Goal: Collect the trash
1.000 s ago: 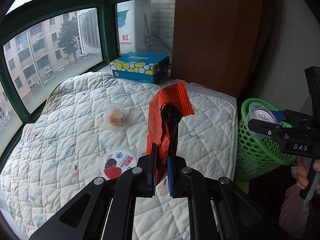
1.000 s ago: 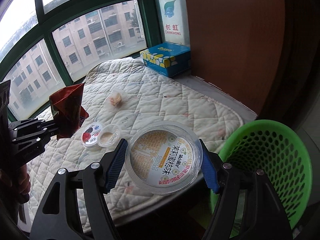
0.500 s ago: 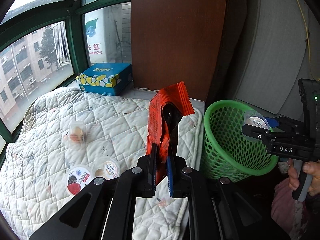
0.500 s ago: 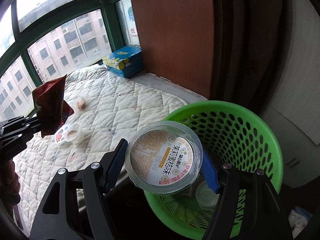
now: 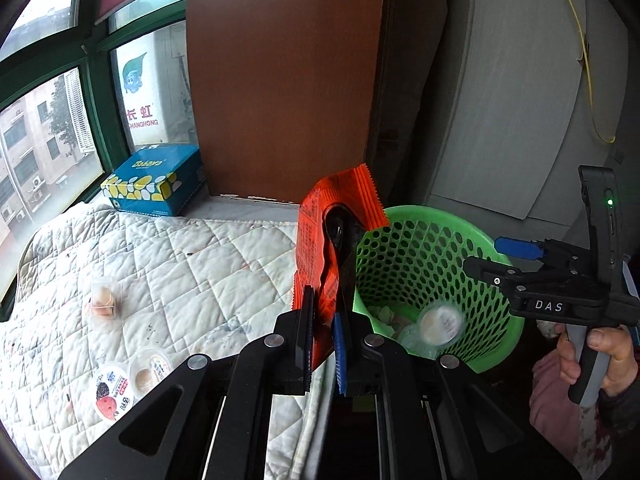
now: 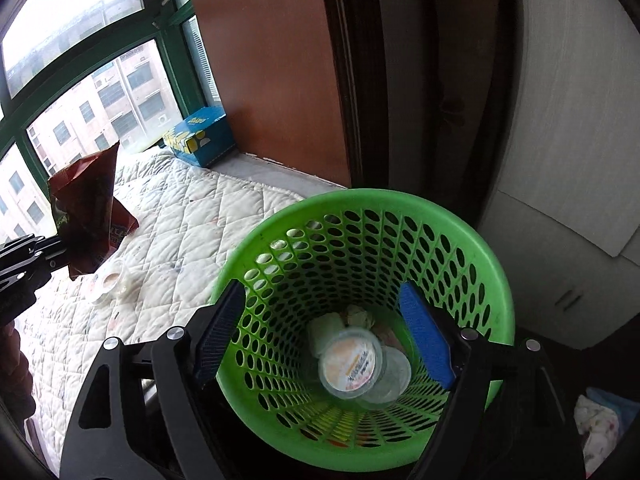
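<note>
The wrapper (image 5: 340,236) is orange-red, crinkled, upright beside the green basket (image 6: 496,280), pinched by the left hand-held gripper (image 5: 323,344); the right hand-held gripper (image 6: 324,340), jaws just widened and empty, hangs over the basket; a round tub (image 6: 351,363) lies inside; small cups (image 5: 132,380) lie on the quilt (image 5: 180,272) left of it.

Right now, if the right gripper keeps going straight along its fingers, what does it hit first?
Nothing sits between the open right gripper and the green basket below. It would probably meet the round lidded cup lying inside; depth is unclear.
</note>
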A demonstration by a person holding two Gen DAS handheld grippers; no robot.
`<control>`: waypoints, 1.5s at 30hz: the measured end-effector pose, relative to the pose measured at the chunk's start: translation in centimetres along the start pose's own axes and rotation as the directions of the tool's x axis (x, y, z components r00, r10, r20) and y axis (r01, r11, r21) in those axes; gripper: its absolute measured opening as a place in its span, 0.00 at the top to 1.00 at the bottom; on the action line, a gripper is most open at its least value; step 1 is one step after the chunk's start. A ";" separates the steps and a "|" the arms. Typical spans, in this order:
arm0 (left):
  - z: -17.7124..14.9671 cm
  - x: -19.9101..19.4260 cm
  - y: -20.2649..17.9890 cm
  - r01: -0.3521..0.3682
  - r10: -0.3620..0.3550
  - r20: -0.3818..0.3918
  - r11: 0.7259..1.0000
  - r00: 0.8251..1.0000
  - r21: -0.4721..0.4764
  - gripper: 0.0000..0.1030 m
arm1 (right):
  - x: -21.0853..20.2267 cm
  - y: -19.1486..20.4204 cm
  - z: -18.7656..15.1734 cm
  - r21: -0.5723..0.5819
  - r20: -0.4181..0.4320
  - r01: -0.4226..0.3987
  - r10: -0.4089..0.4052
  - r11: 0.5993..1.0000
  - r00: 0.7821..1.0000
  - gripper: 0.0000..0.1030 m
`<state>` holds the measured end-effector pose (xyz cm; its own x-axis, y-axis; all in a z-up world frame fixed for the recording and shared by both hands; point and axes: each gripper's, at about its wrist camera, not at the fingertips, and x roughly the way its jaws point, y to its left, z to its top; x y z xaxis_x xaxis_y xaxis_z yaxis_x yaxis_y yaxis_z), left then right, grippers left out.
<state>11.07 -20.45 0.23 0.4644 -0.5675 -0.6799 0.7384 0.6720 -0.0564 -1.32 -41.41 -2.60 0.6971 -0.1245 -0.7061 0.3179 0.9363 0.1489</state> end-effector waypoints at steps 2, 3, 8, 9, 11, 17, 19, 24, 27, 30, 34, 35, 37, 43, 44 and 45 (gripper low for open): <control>0.4 0.3 -0.8 0.013 -0.013 -0.001 1.000 1.000 0.008 0.92 | -0.3 -0.6 -0.1 0.010 0.006 0.004 -0.004 1.000 1.000 0.20; 0.5 0.5 -1.2 0.020 -0.020 -0.002 1.000 1.000 0.013 0.92 | -0.4 -0.8 -0.2 0.012 0.007 0.009 -0.009 1.000 1.000 0.19; 0.9 1.7 -3.1 0.050 -0.050 -0.021 0.998 0.999 0.035 0.92 | -1.2 -1.8 -0.6 0.024 0.012 0.019 -0.019 1.000 1.000 0.18; 0.9 1.9 -3.6 0.056 -0.055 -0.026 0.998 0.998 0.040 0.92 | -1.4 -1.8 -0.5 0.025 0.016 0.022 -0.022 0.999 1.000 0.18; 1.0 2.4 -4.4 0.071 -0.069 -0.036 0.997 0.997 0.044 0.92 | -1.8 -2.2 -0.6 0.028 0.026 0.026 -0.027 0.999 0.999 0.18; 0.9 3.3 -6.3 0.096 -0.093 -0.058 0.994 0.994 0.052 0.92 | -3.1 -3.5 -1.3 0.036 0.050 0.041 -0.043 0.999 0.998 0.15; 0.8 3.5 -6.8 0.102 -0.099 -0.066 0.993 0.993 0.054 0.92 | -3.4 -4.0 -1.4 0.043 0.054 0.044 -0.047 0.998 0.997 0.15; 0.8 4.8 -7.8 0.121 -0.117 -0.089 0.992 0.989 0.044 0.92 | -4.2 -4.9 -1.7 0.064 0.065 0.047 -0.051 0.997 0.997 0.15; 0.9 5.7 -8.6 0.139 -0.134 -0.102 0.990 0.986 0.036 0.91 | -4.5 -5.2 -1.9 0.070 0.072 0.052 -0.057 0.996 0.996 0.15; 0.9 6.2 -9.1 0.150 -0.146 -0.111 0.988 0.983 0.033 0.90 | -4.7 -5.5 -2.0 0.079 0.074 0.052 -0.058 0.996 0.996 0.15; 1.0 6.8 -9.6 0.161 -0.156 -0.113 0.986 0.981 0.034 0.75 | -4.8 -5.8 -2.0 0.085 0.076 0.052 -0.059 0.995 0.995 0.15; 1.0 6.9 -9.6 0.157 -0.152 -0.113 0.987 0.982 0.032 0.71 | -4.9 -5.8 -2.0 0.086 0.076 0.052 -0.058 0.995 0.995 0.15; 0.9 6.8 -9.6 0.154 -0.150 -0.105 0.988 0.983 0.028 0.65 | -5.0 -5.8 -2.0 0.087 0.078 0.052 -0.059 0.995 0.995 0.15; 0.3 6.1 -8.6 0.134 -0.133 -0.097 0.991 0.986 0.000 0.53 | -5.1 -5.6 -2.0 0.083 0.081 0.039 -0.046 0.996 0.996 0.15; 0.3 5.9 -8.3 0.121 -0.121 -0.094 0.993 0.988 -0.004 0.52 | -5.1 -5.4 -2.0 0.080 0.081 0.034 -0.041 0.996 0.996 0.15; 0.2 5.6 -7.9 0.108 -0.108 -0.087 0.994 0.990 -0.009 0.51 | -5.1 -5.2 -2.0 0.075 0.080 0.031 -0.038 0.997 0.996 0.15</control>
<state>7.92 -29.03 -3.02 0.3375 -0.5929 -0.7311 0.7797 0.6112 -0.1358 -7.83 -44.99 -1.17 0.7339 -0.1854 -0.6534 0.3873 0.9045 0.1784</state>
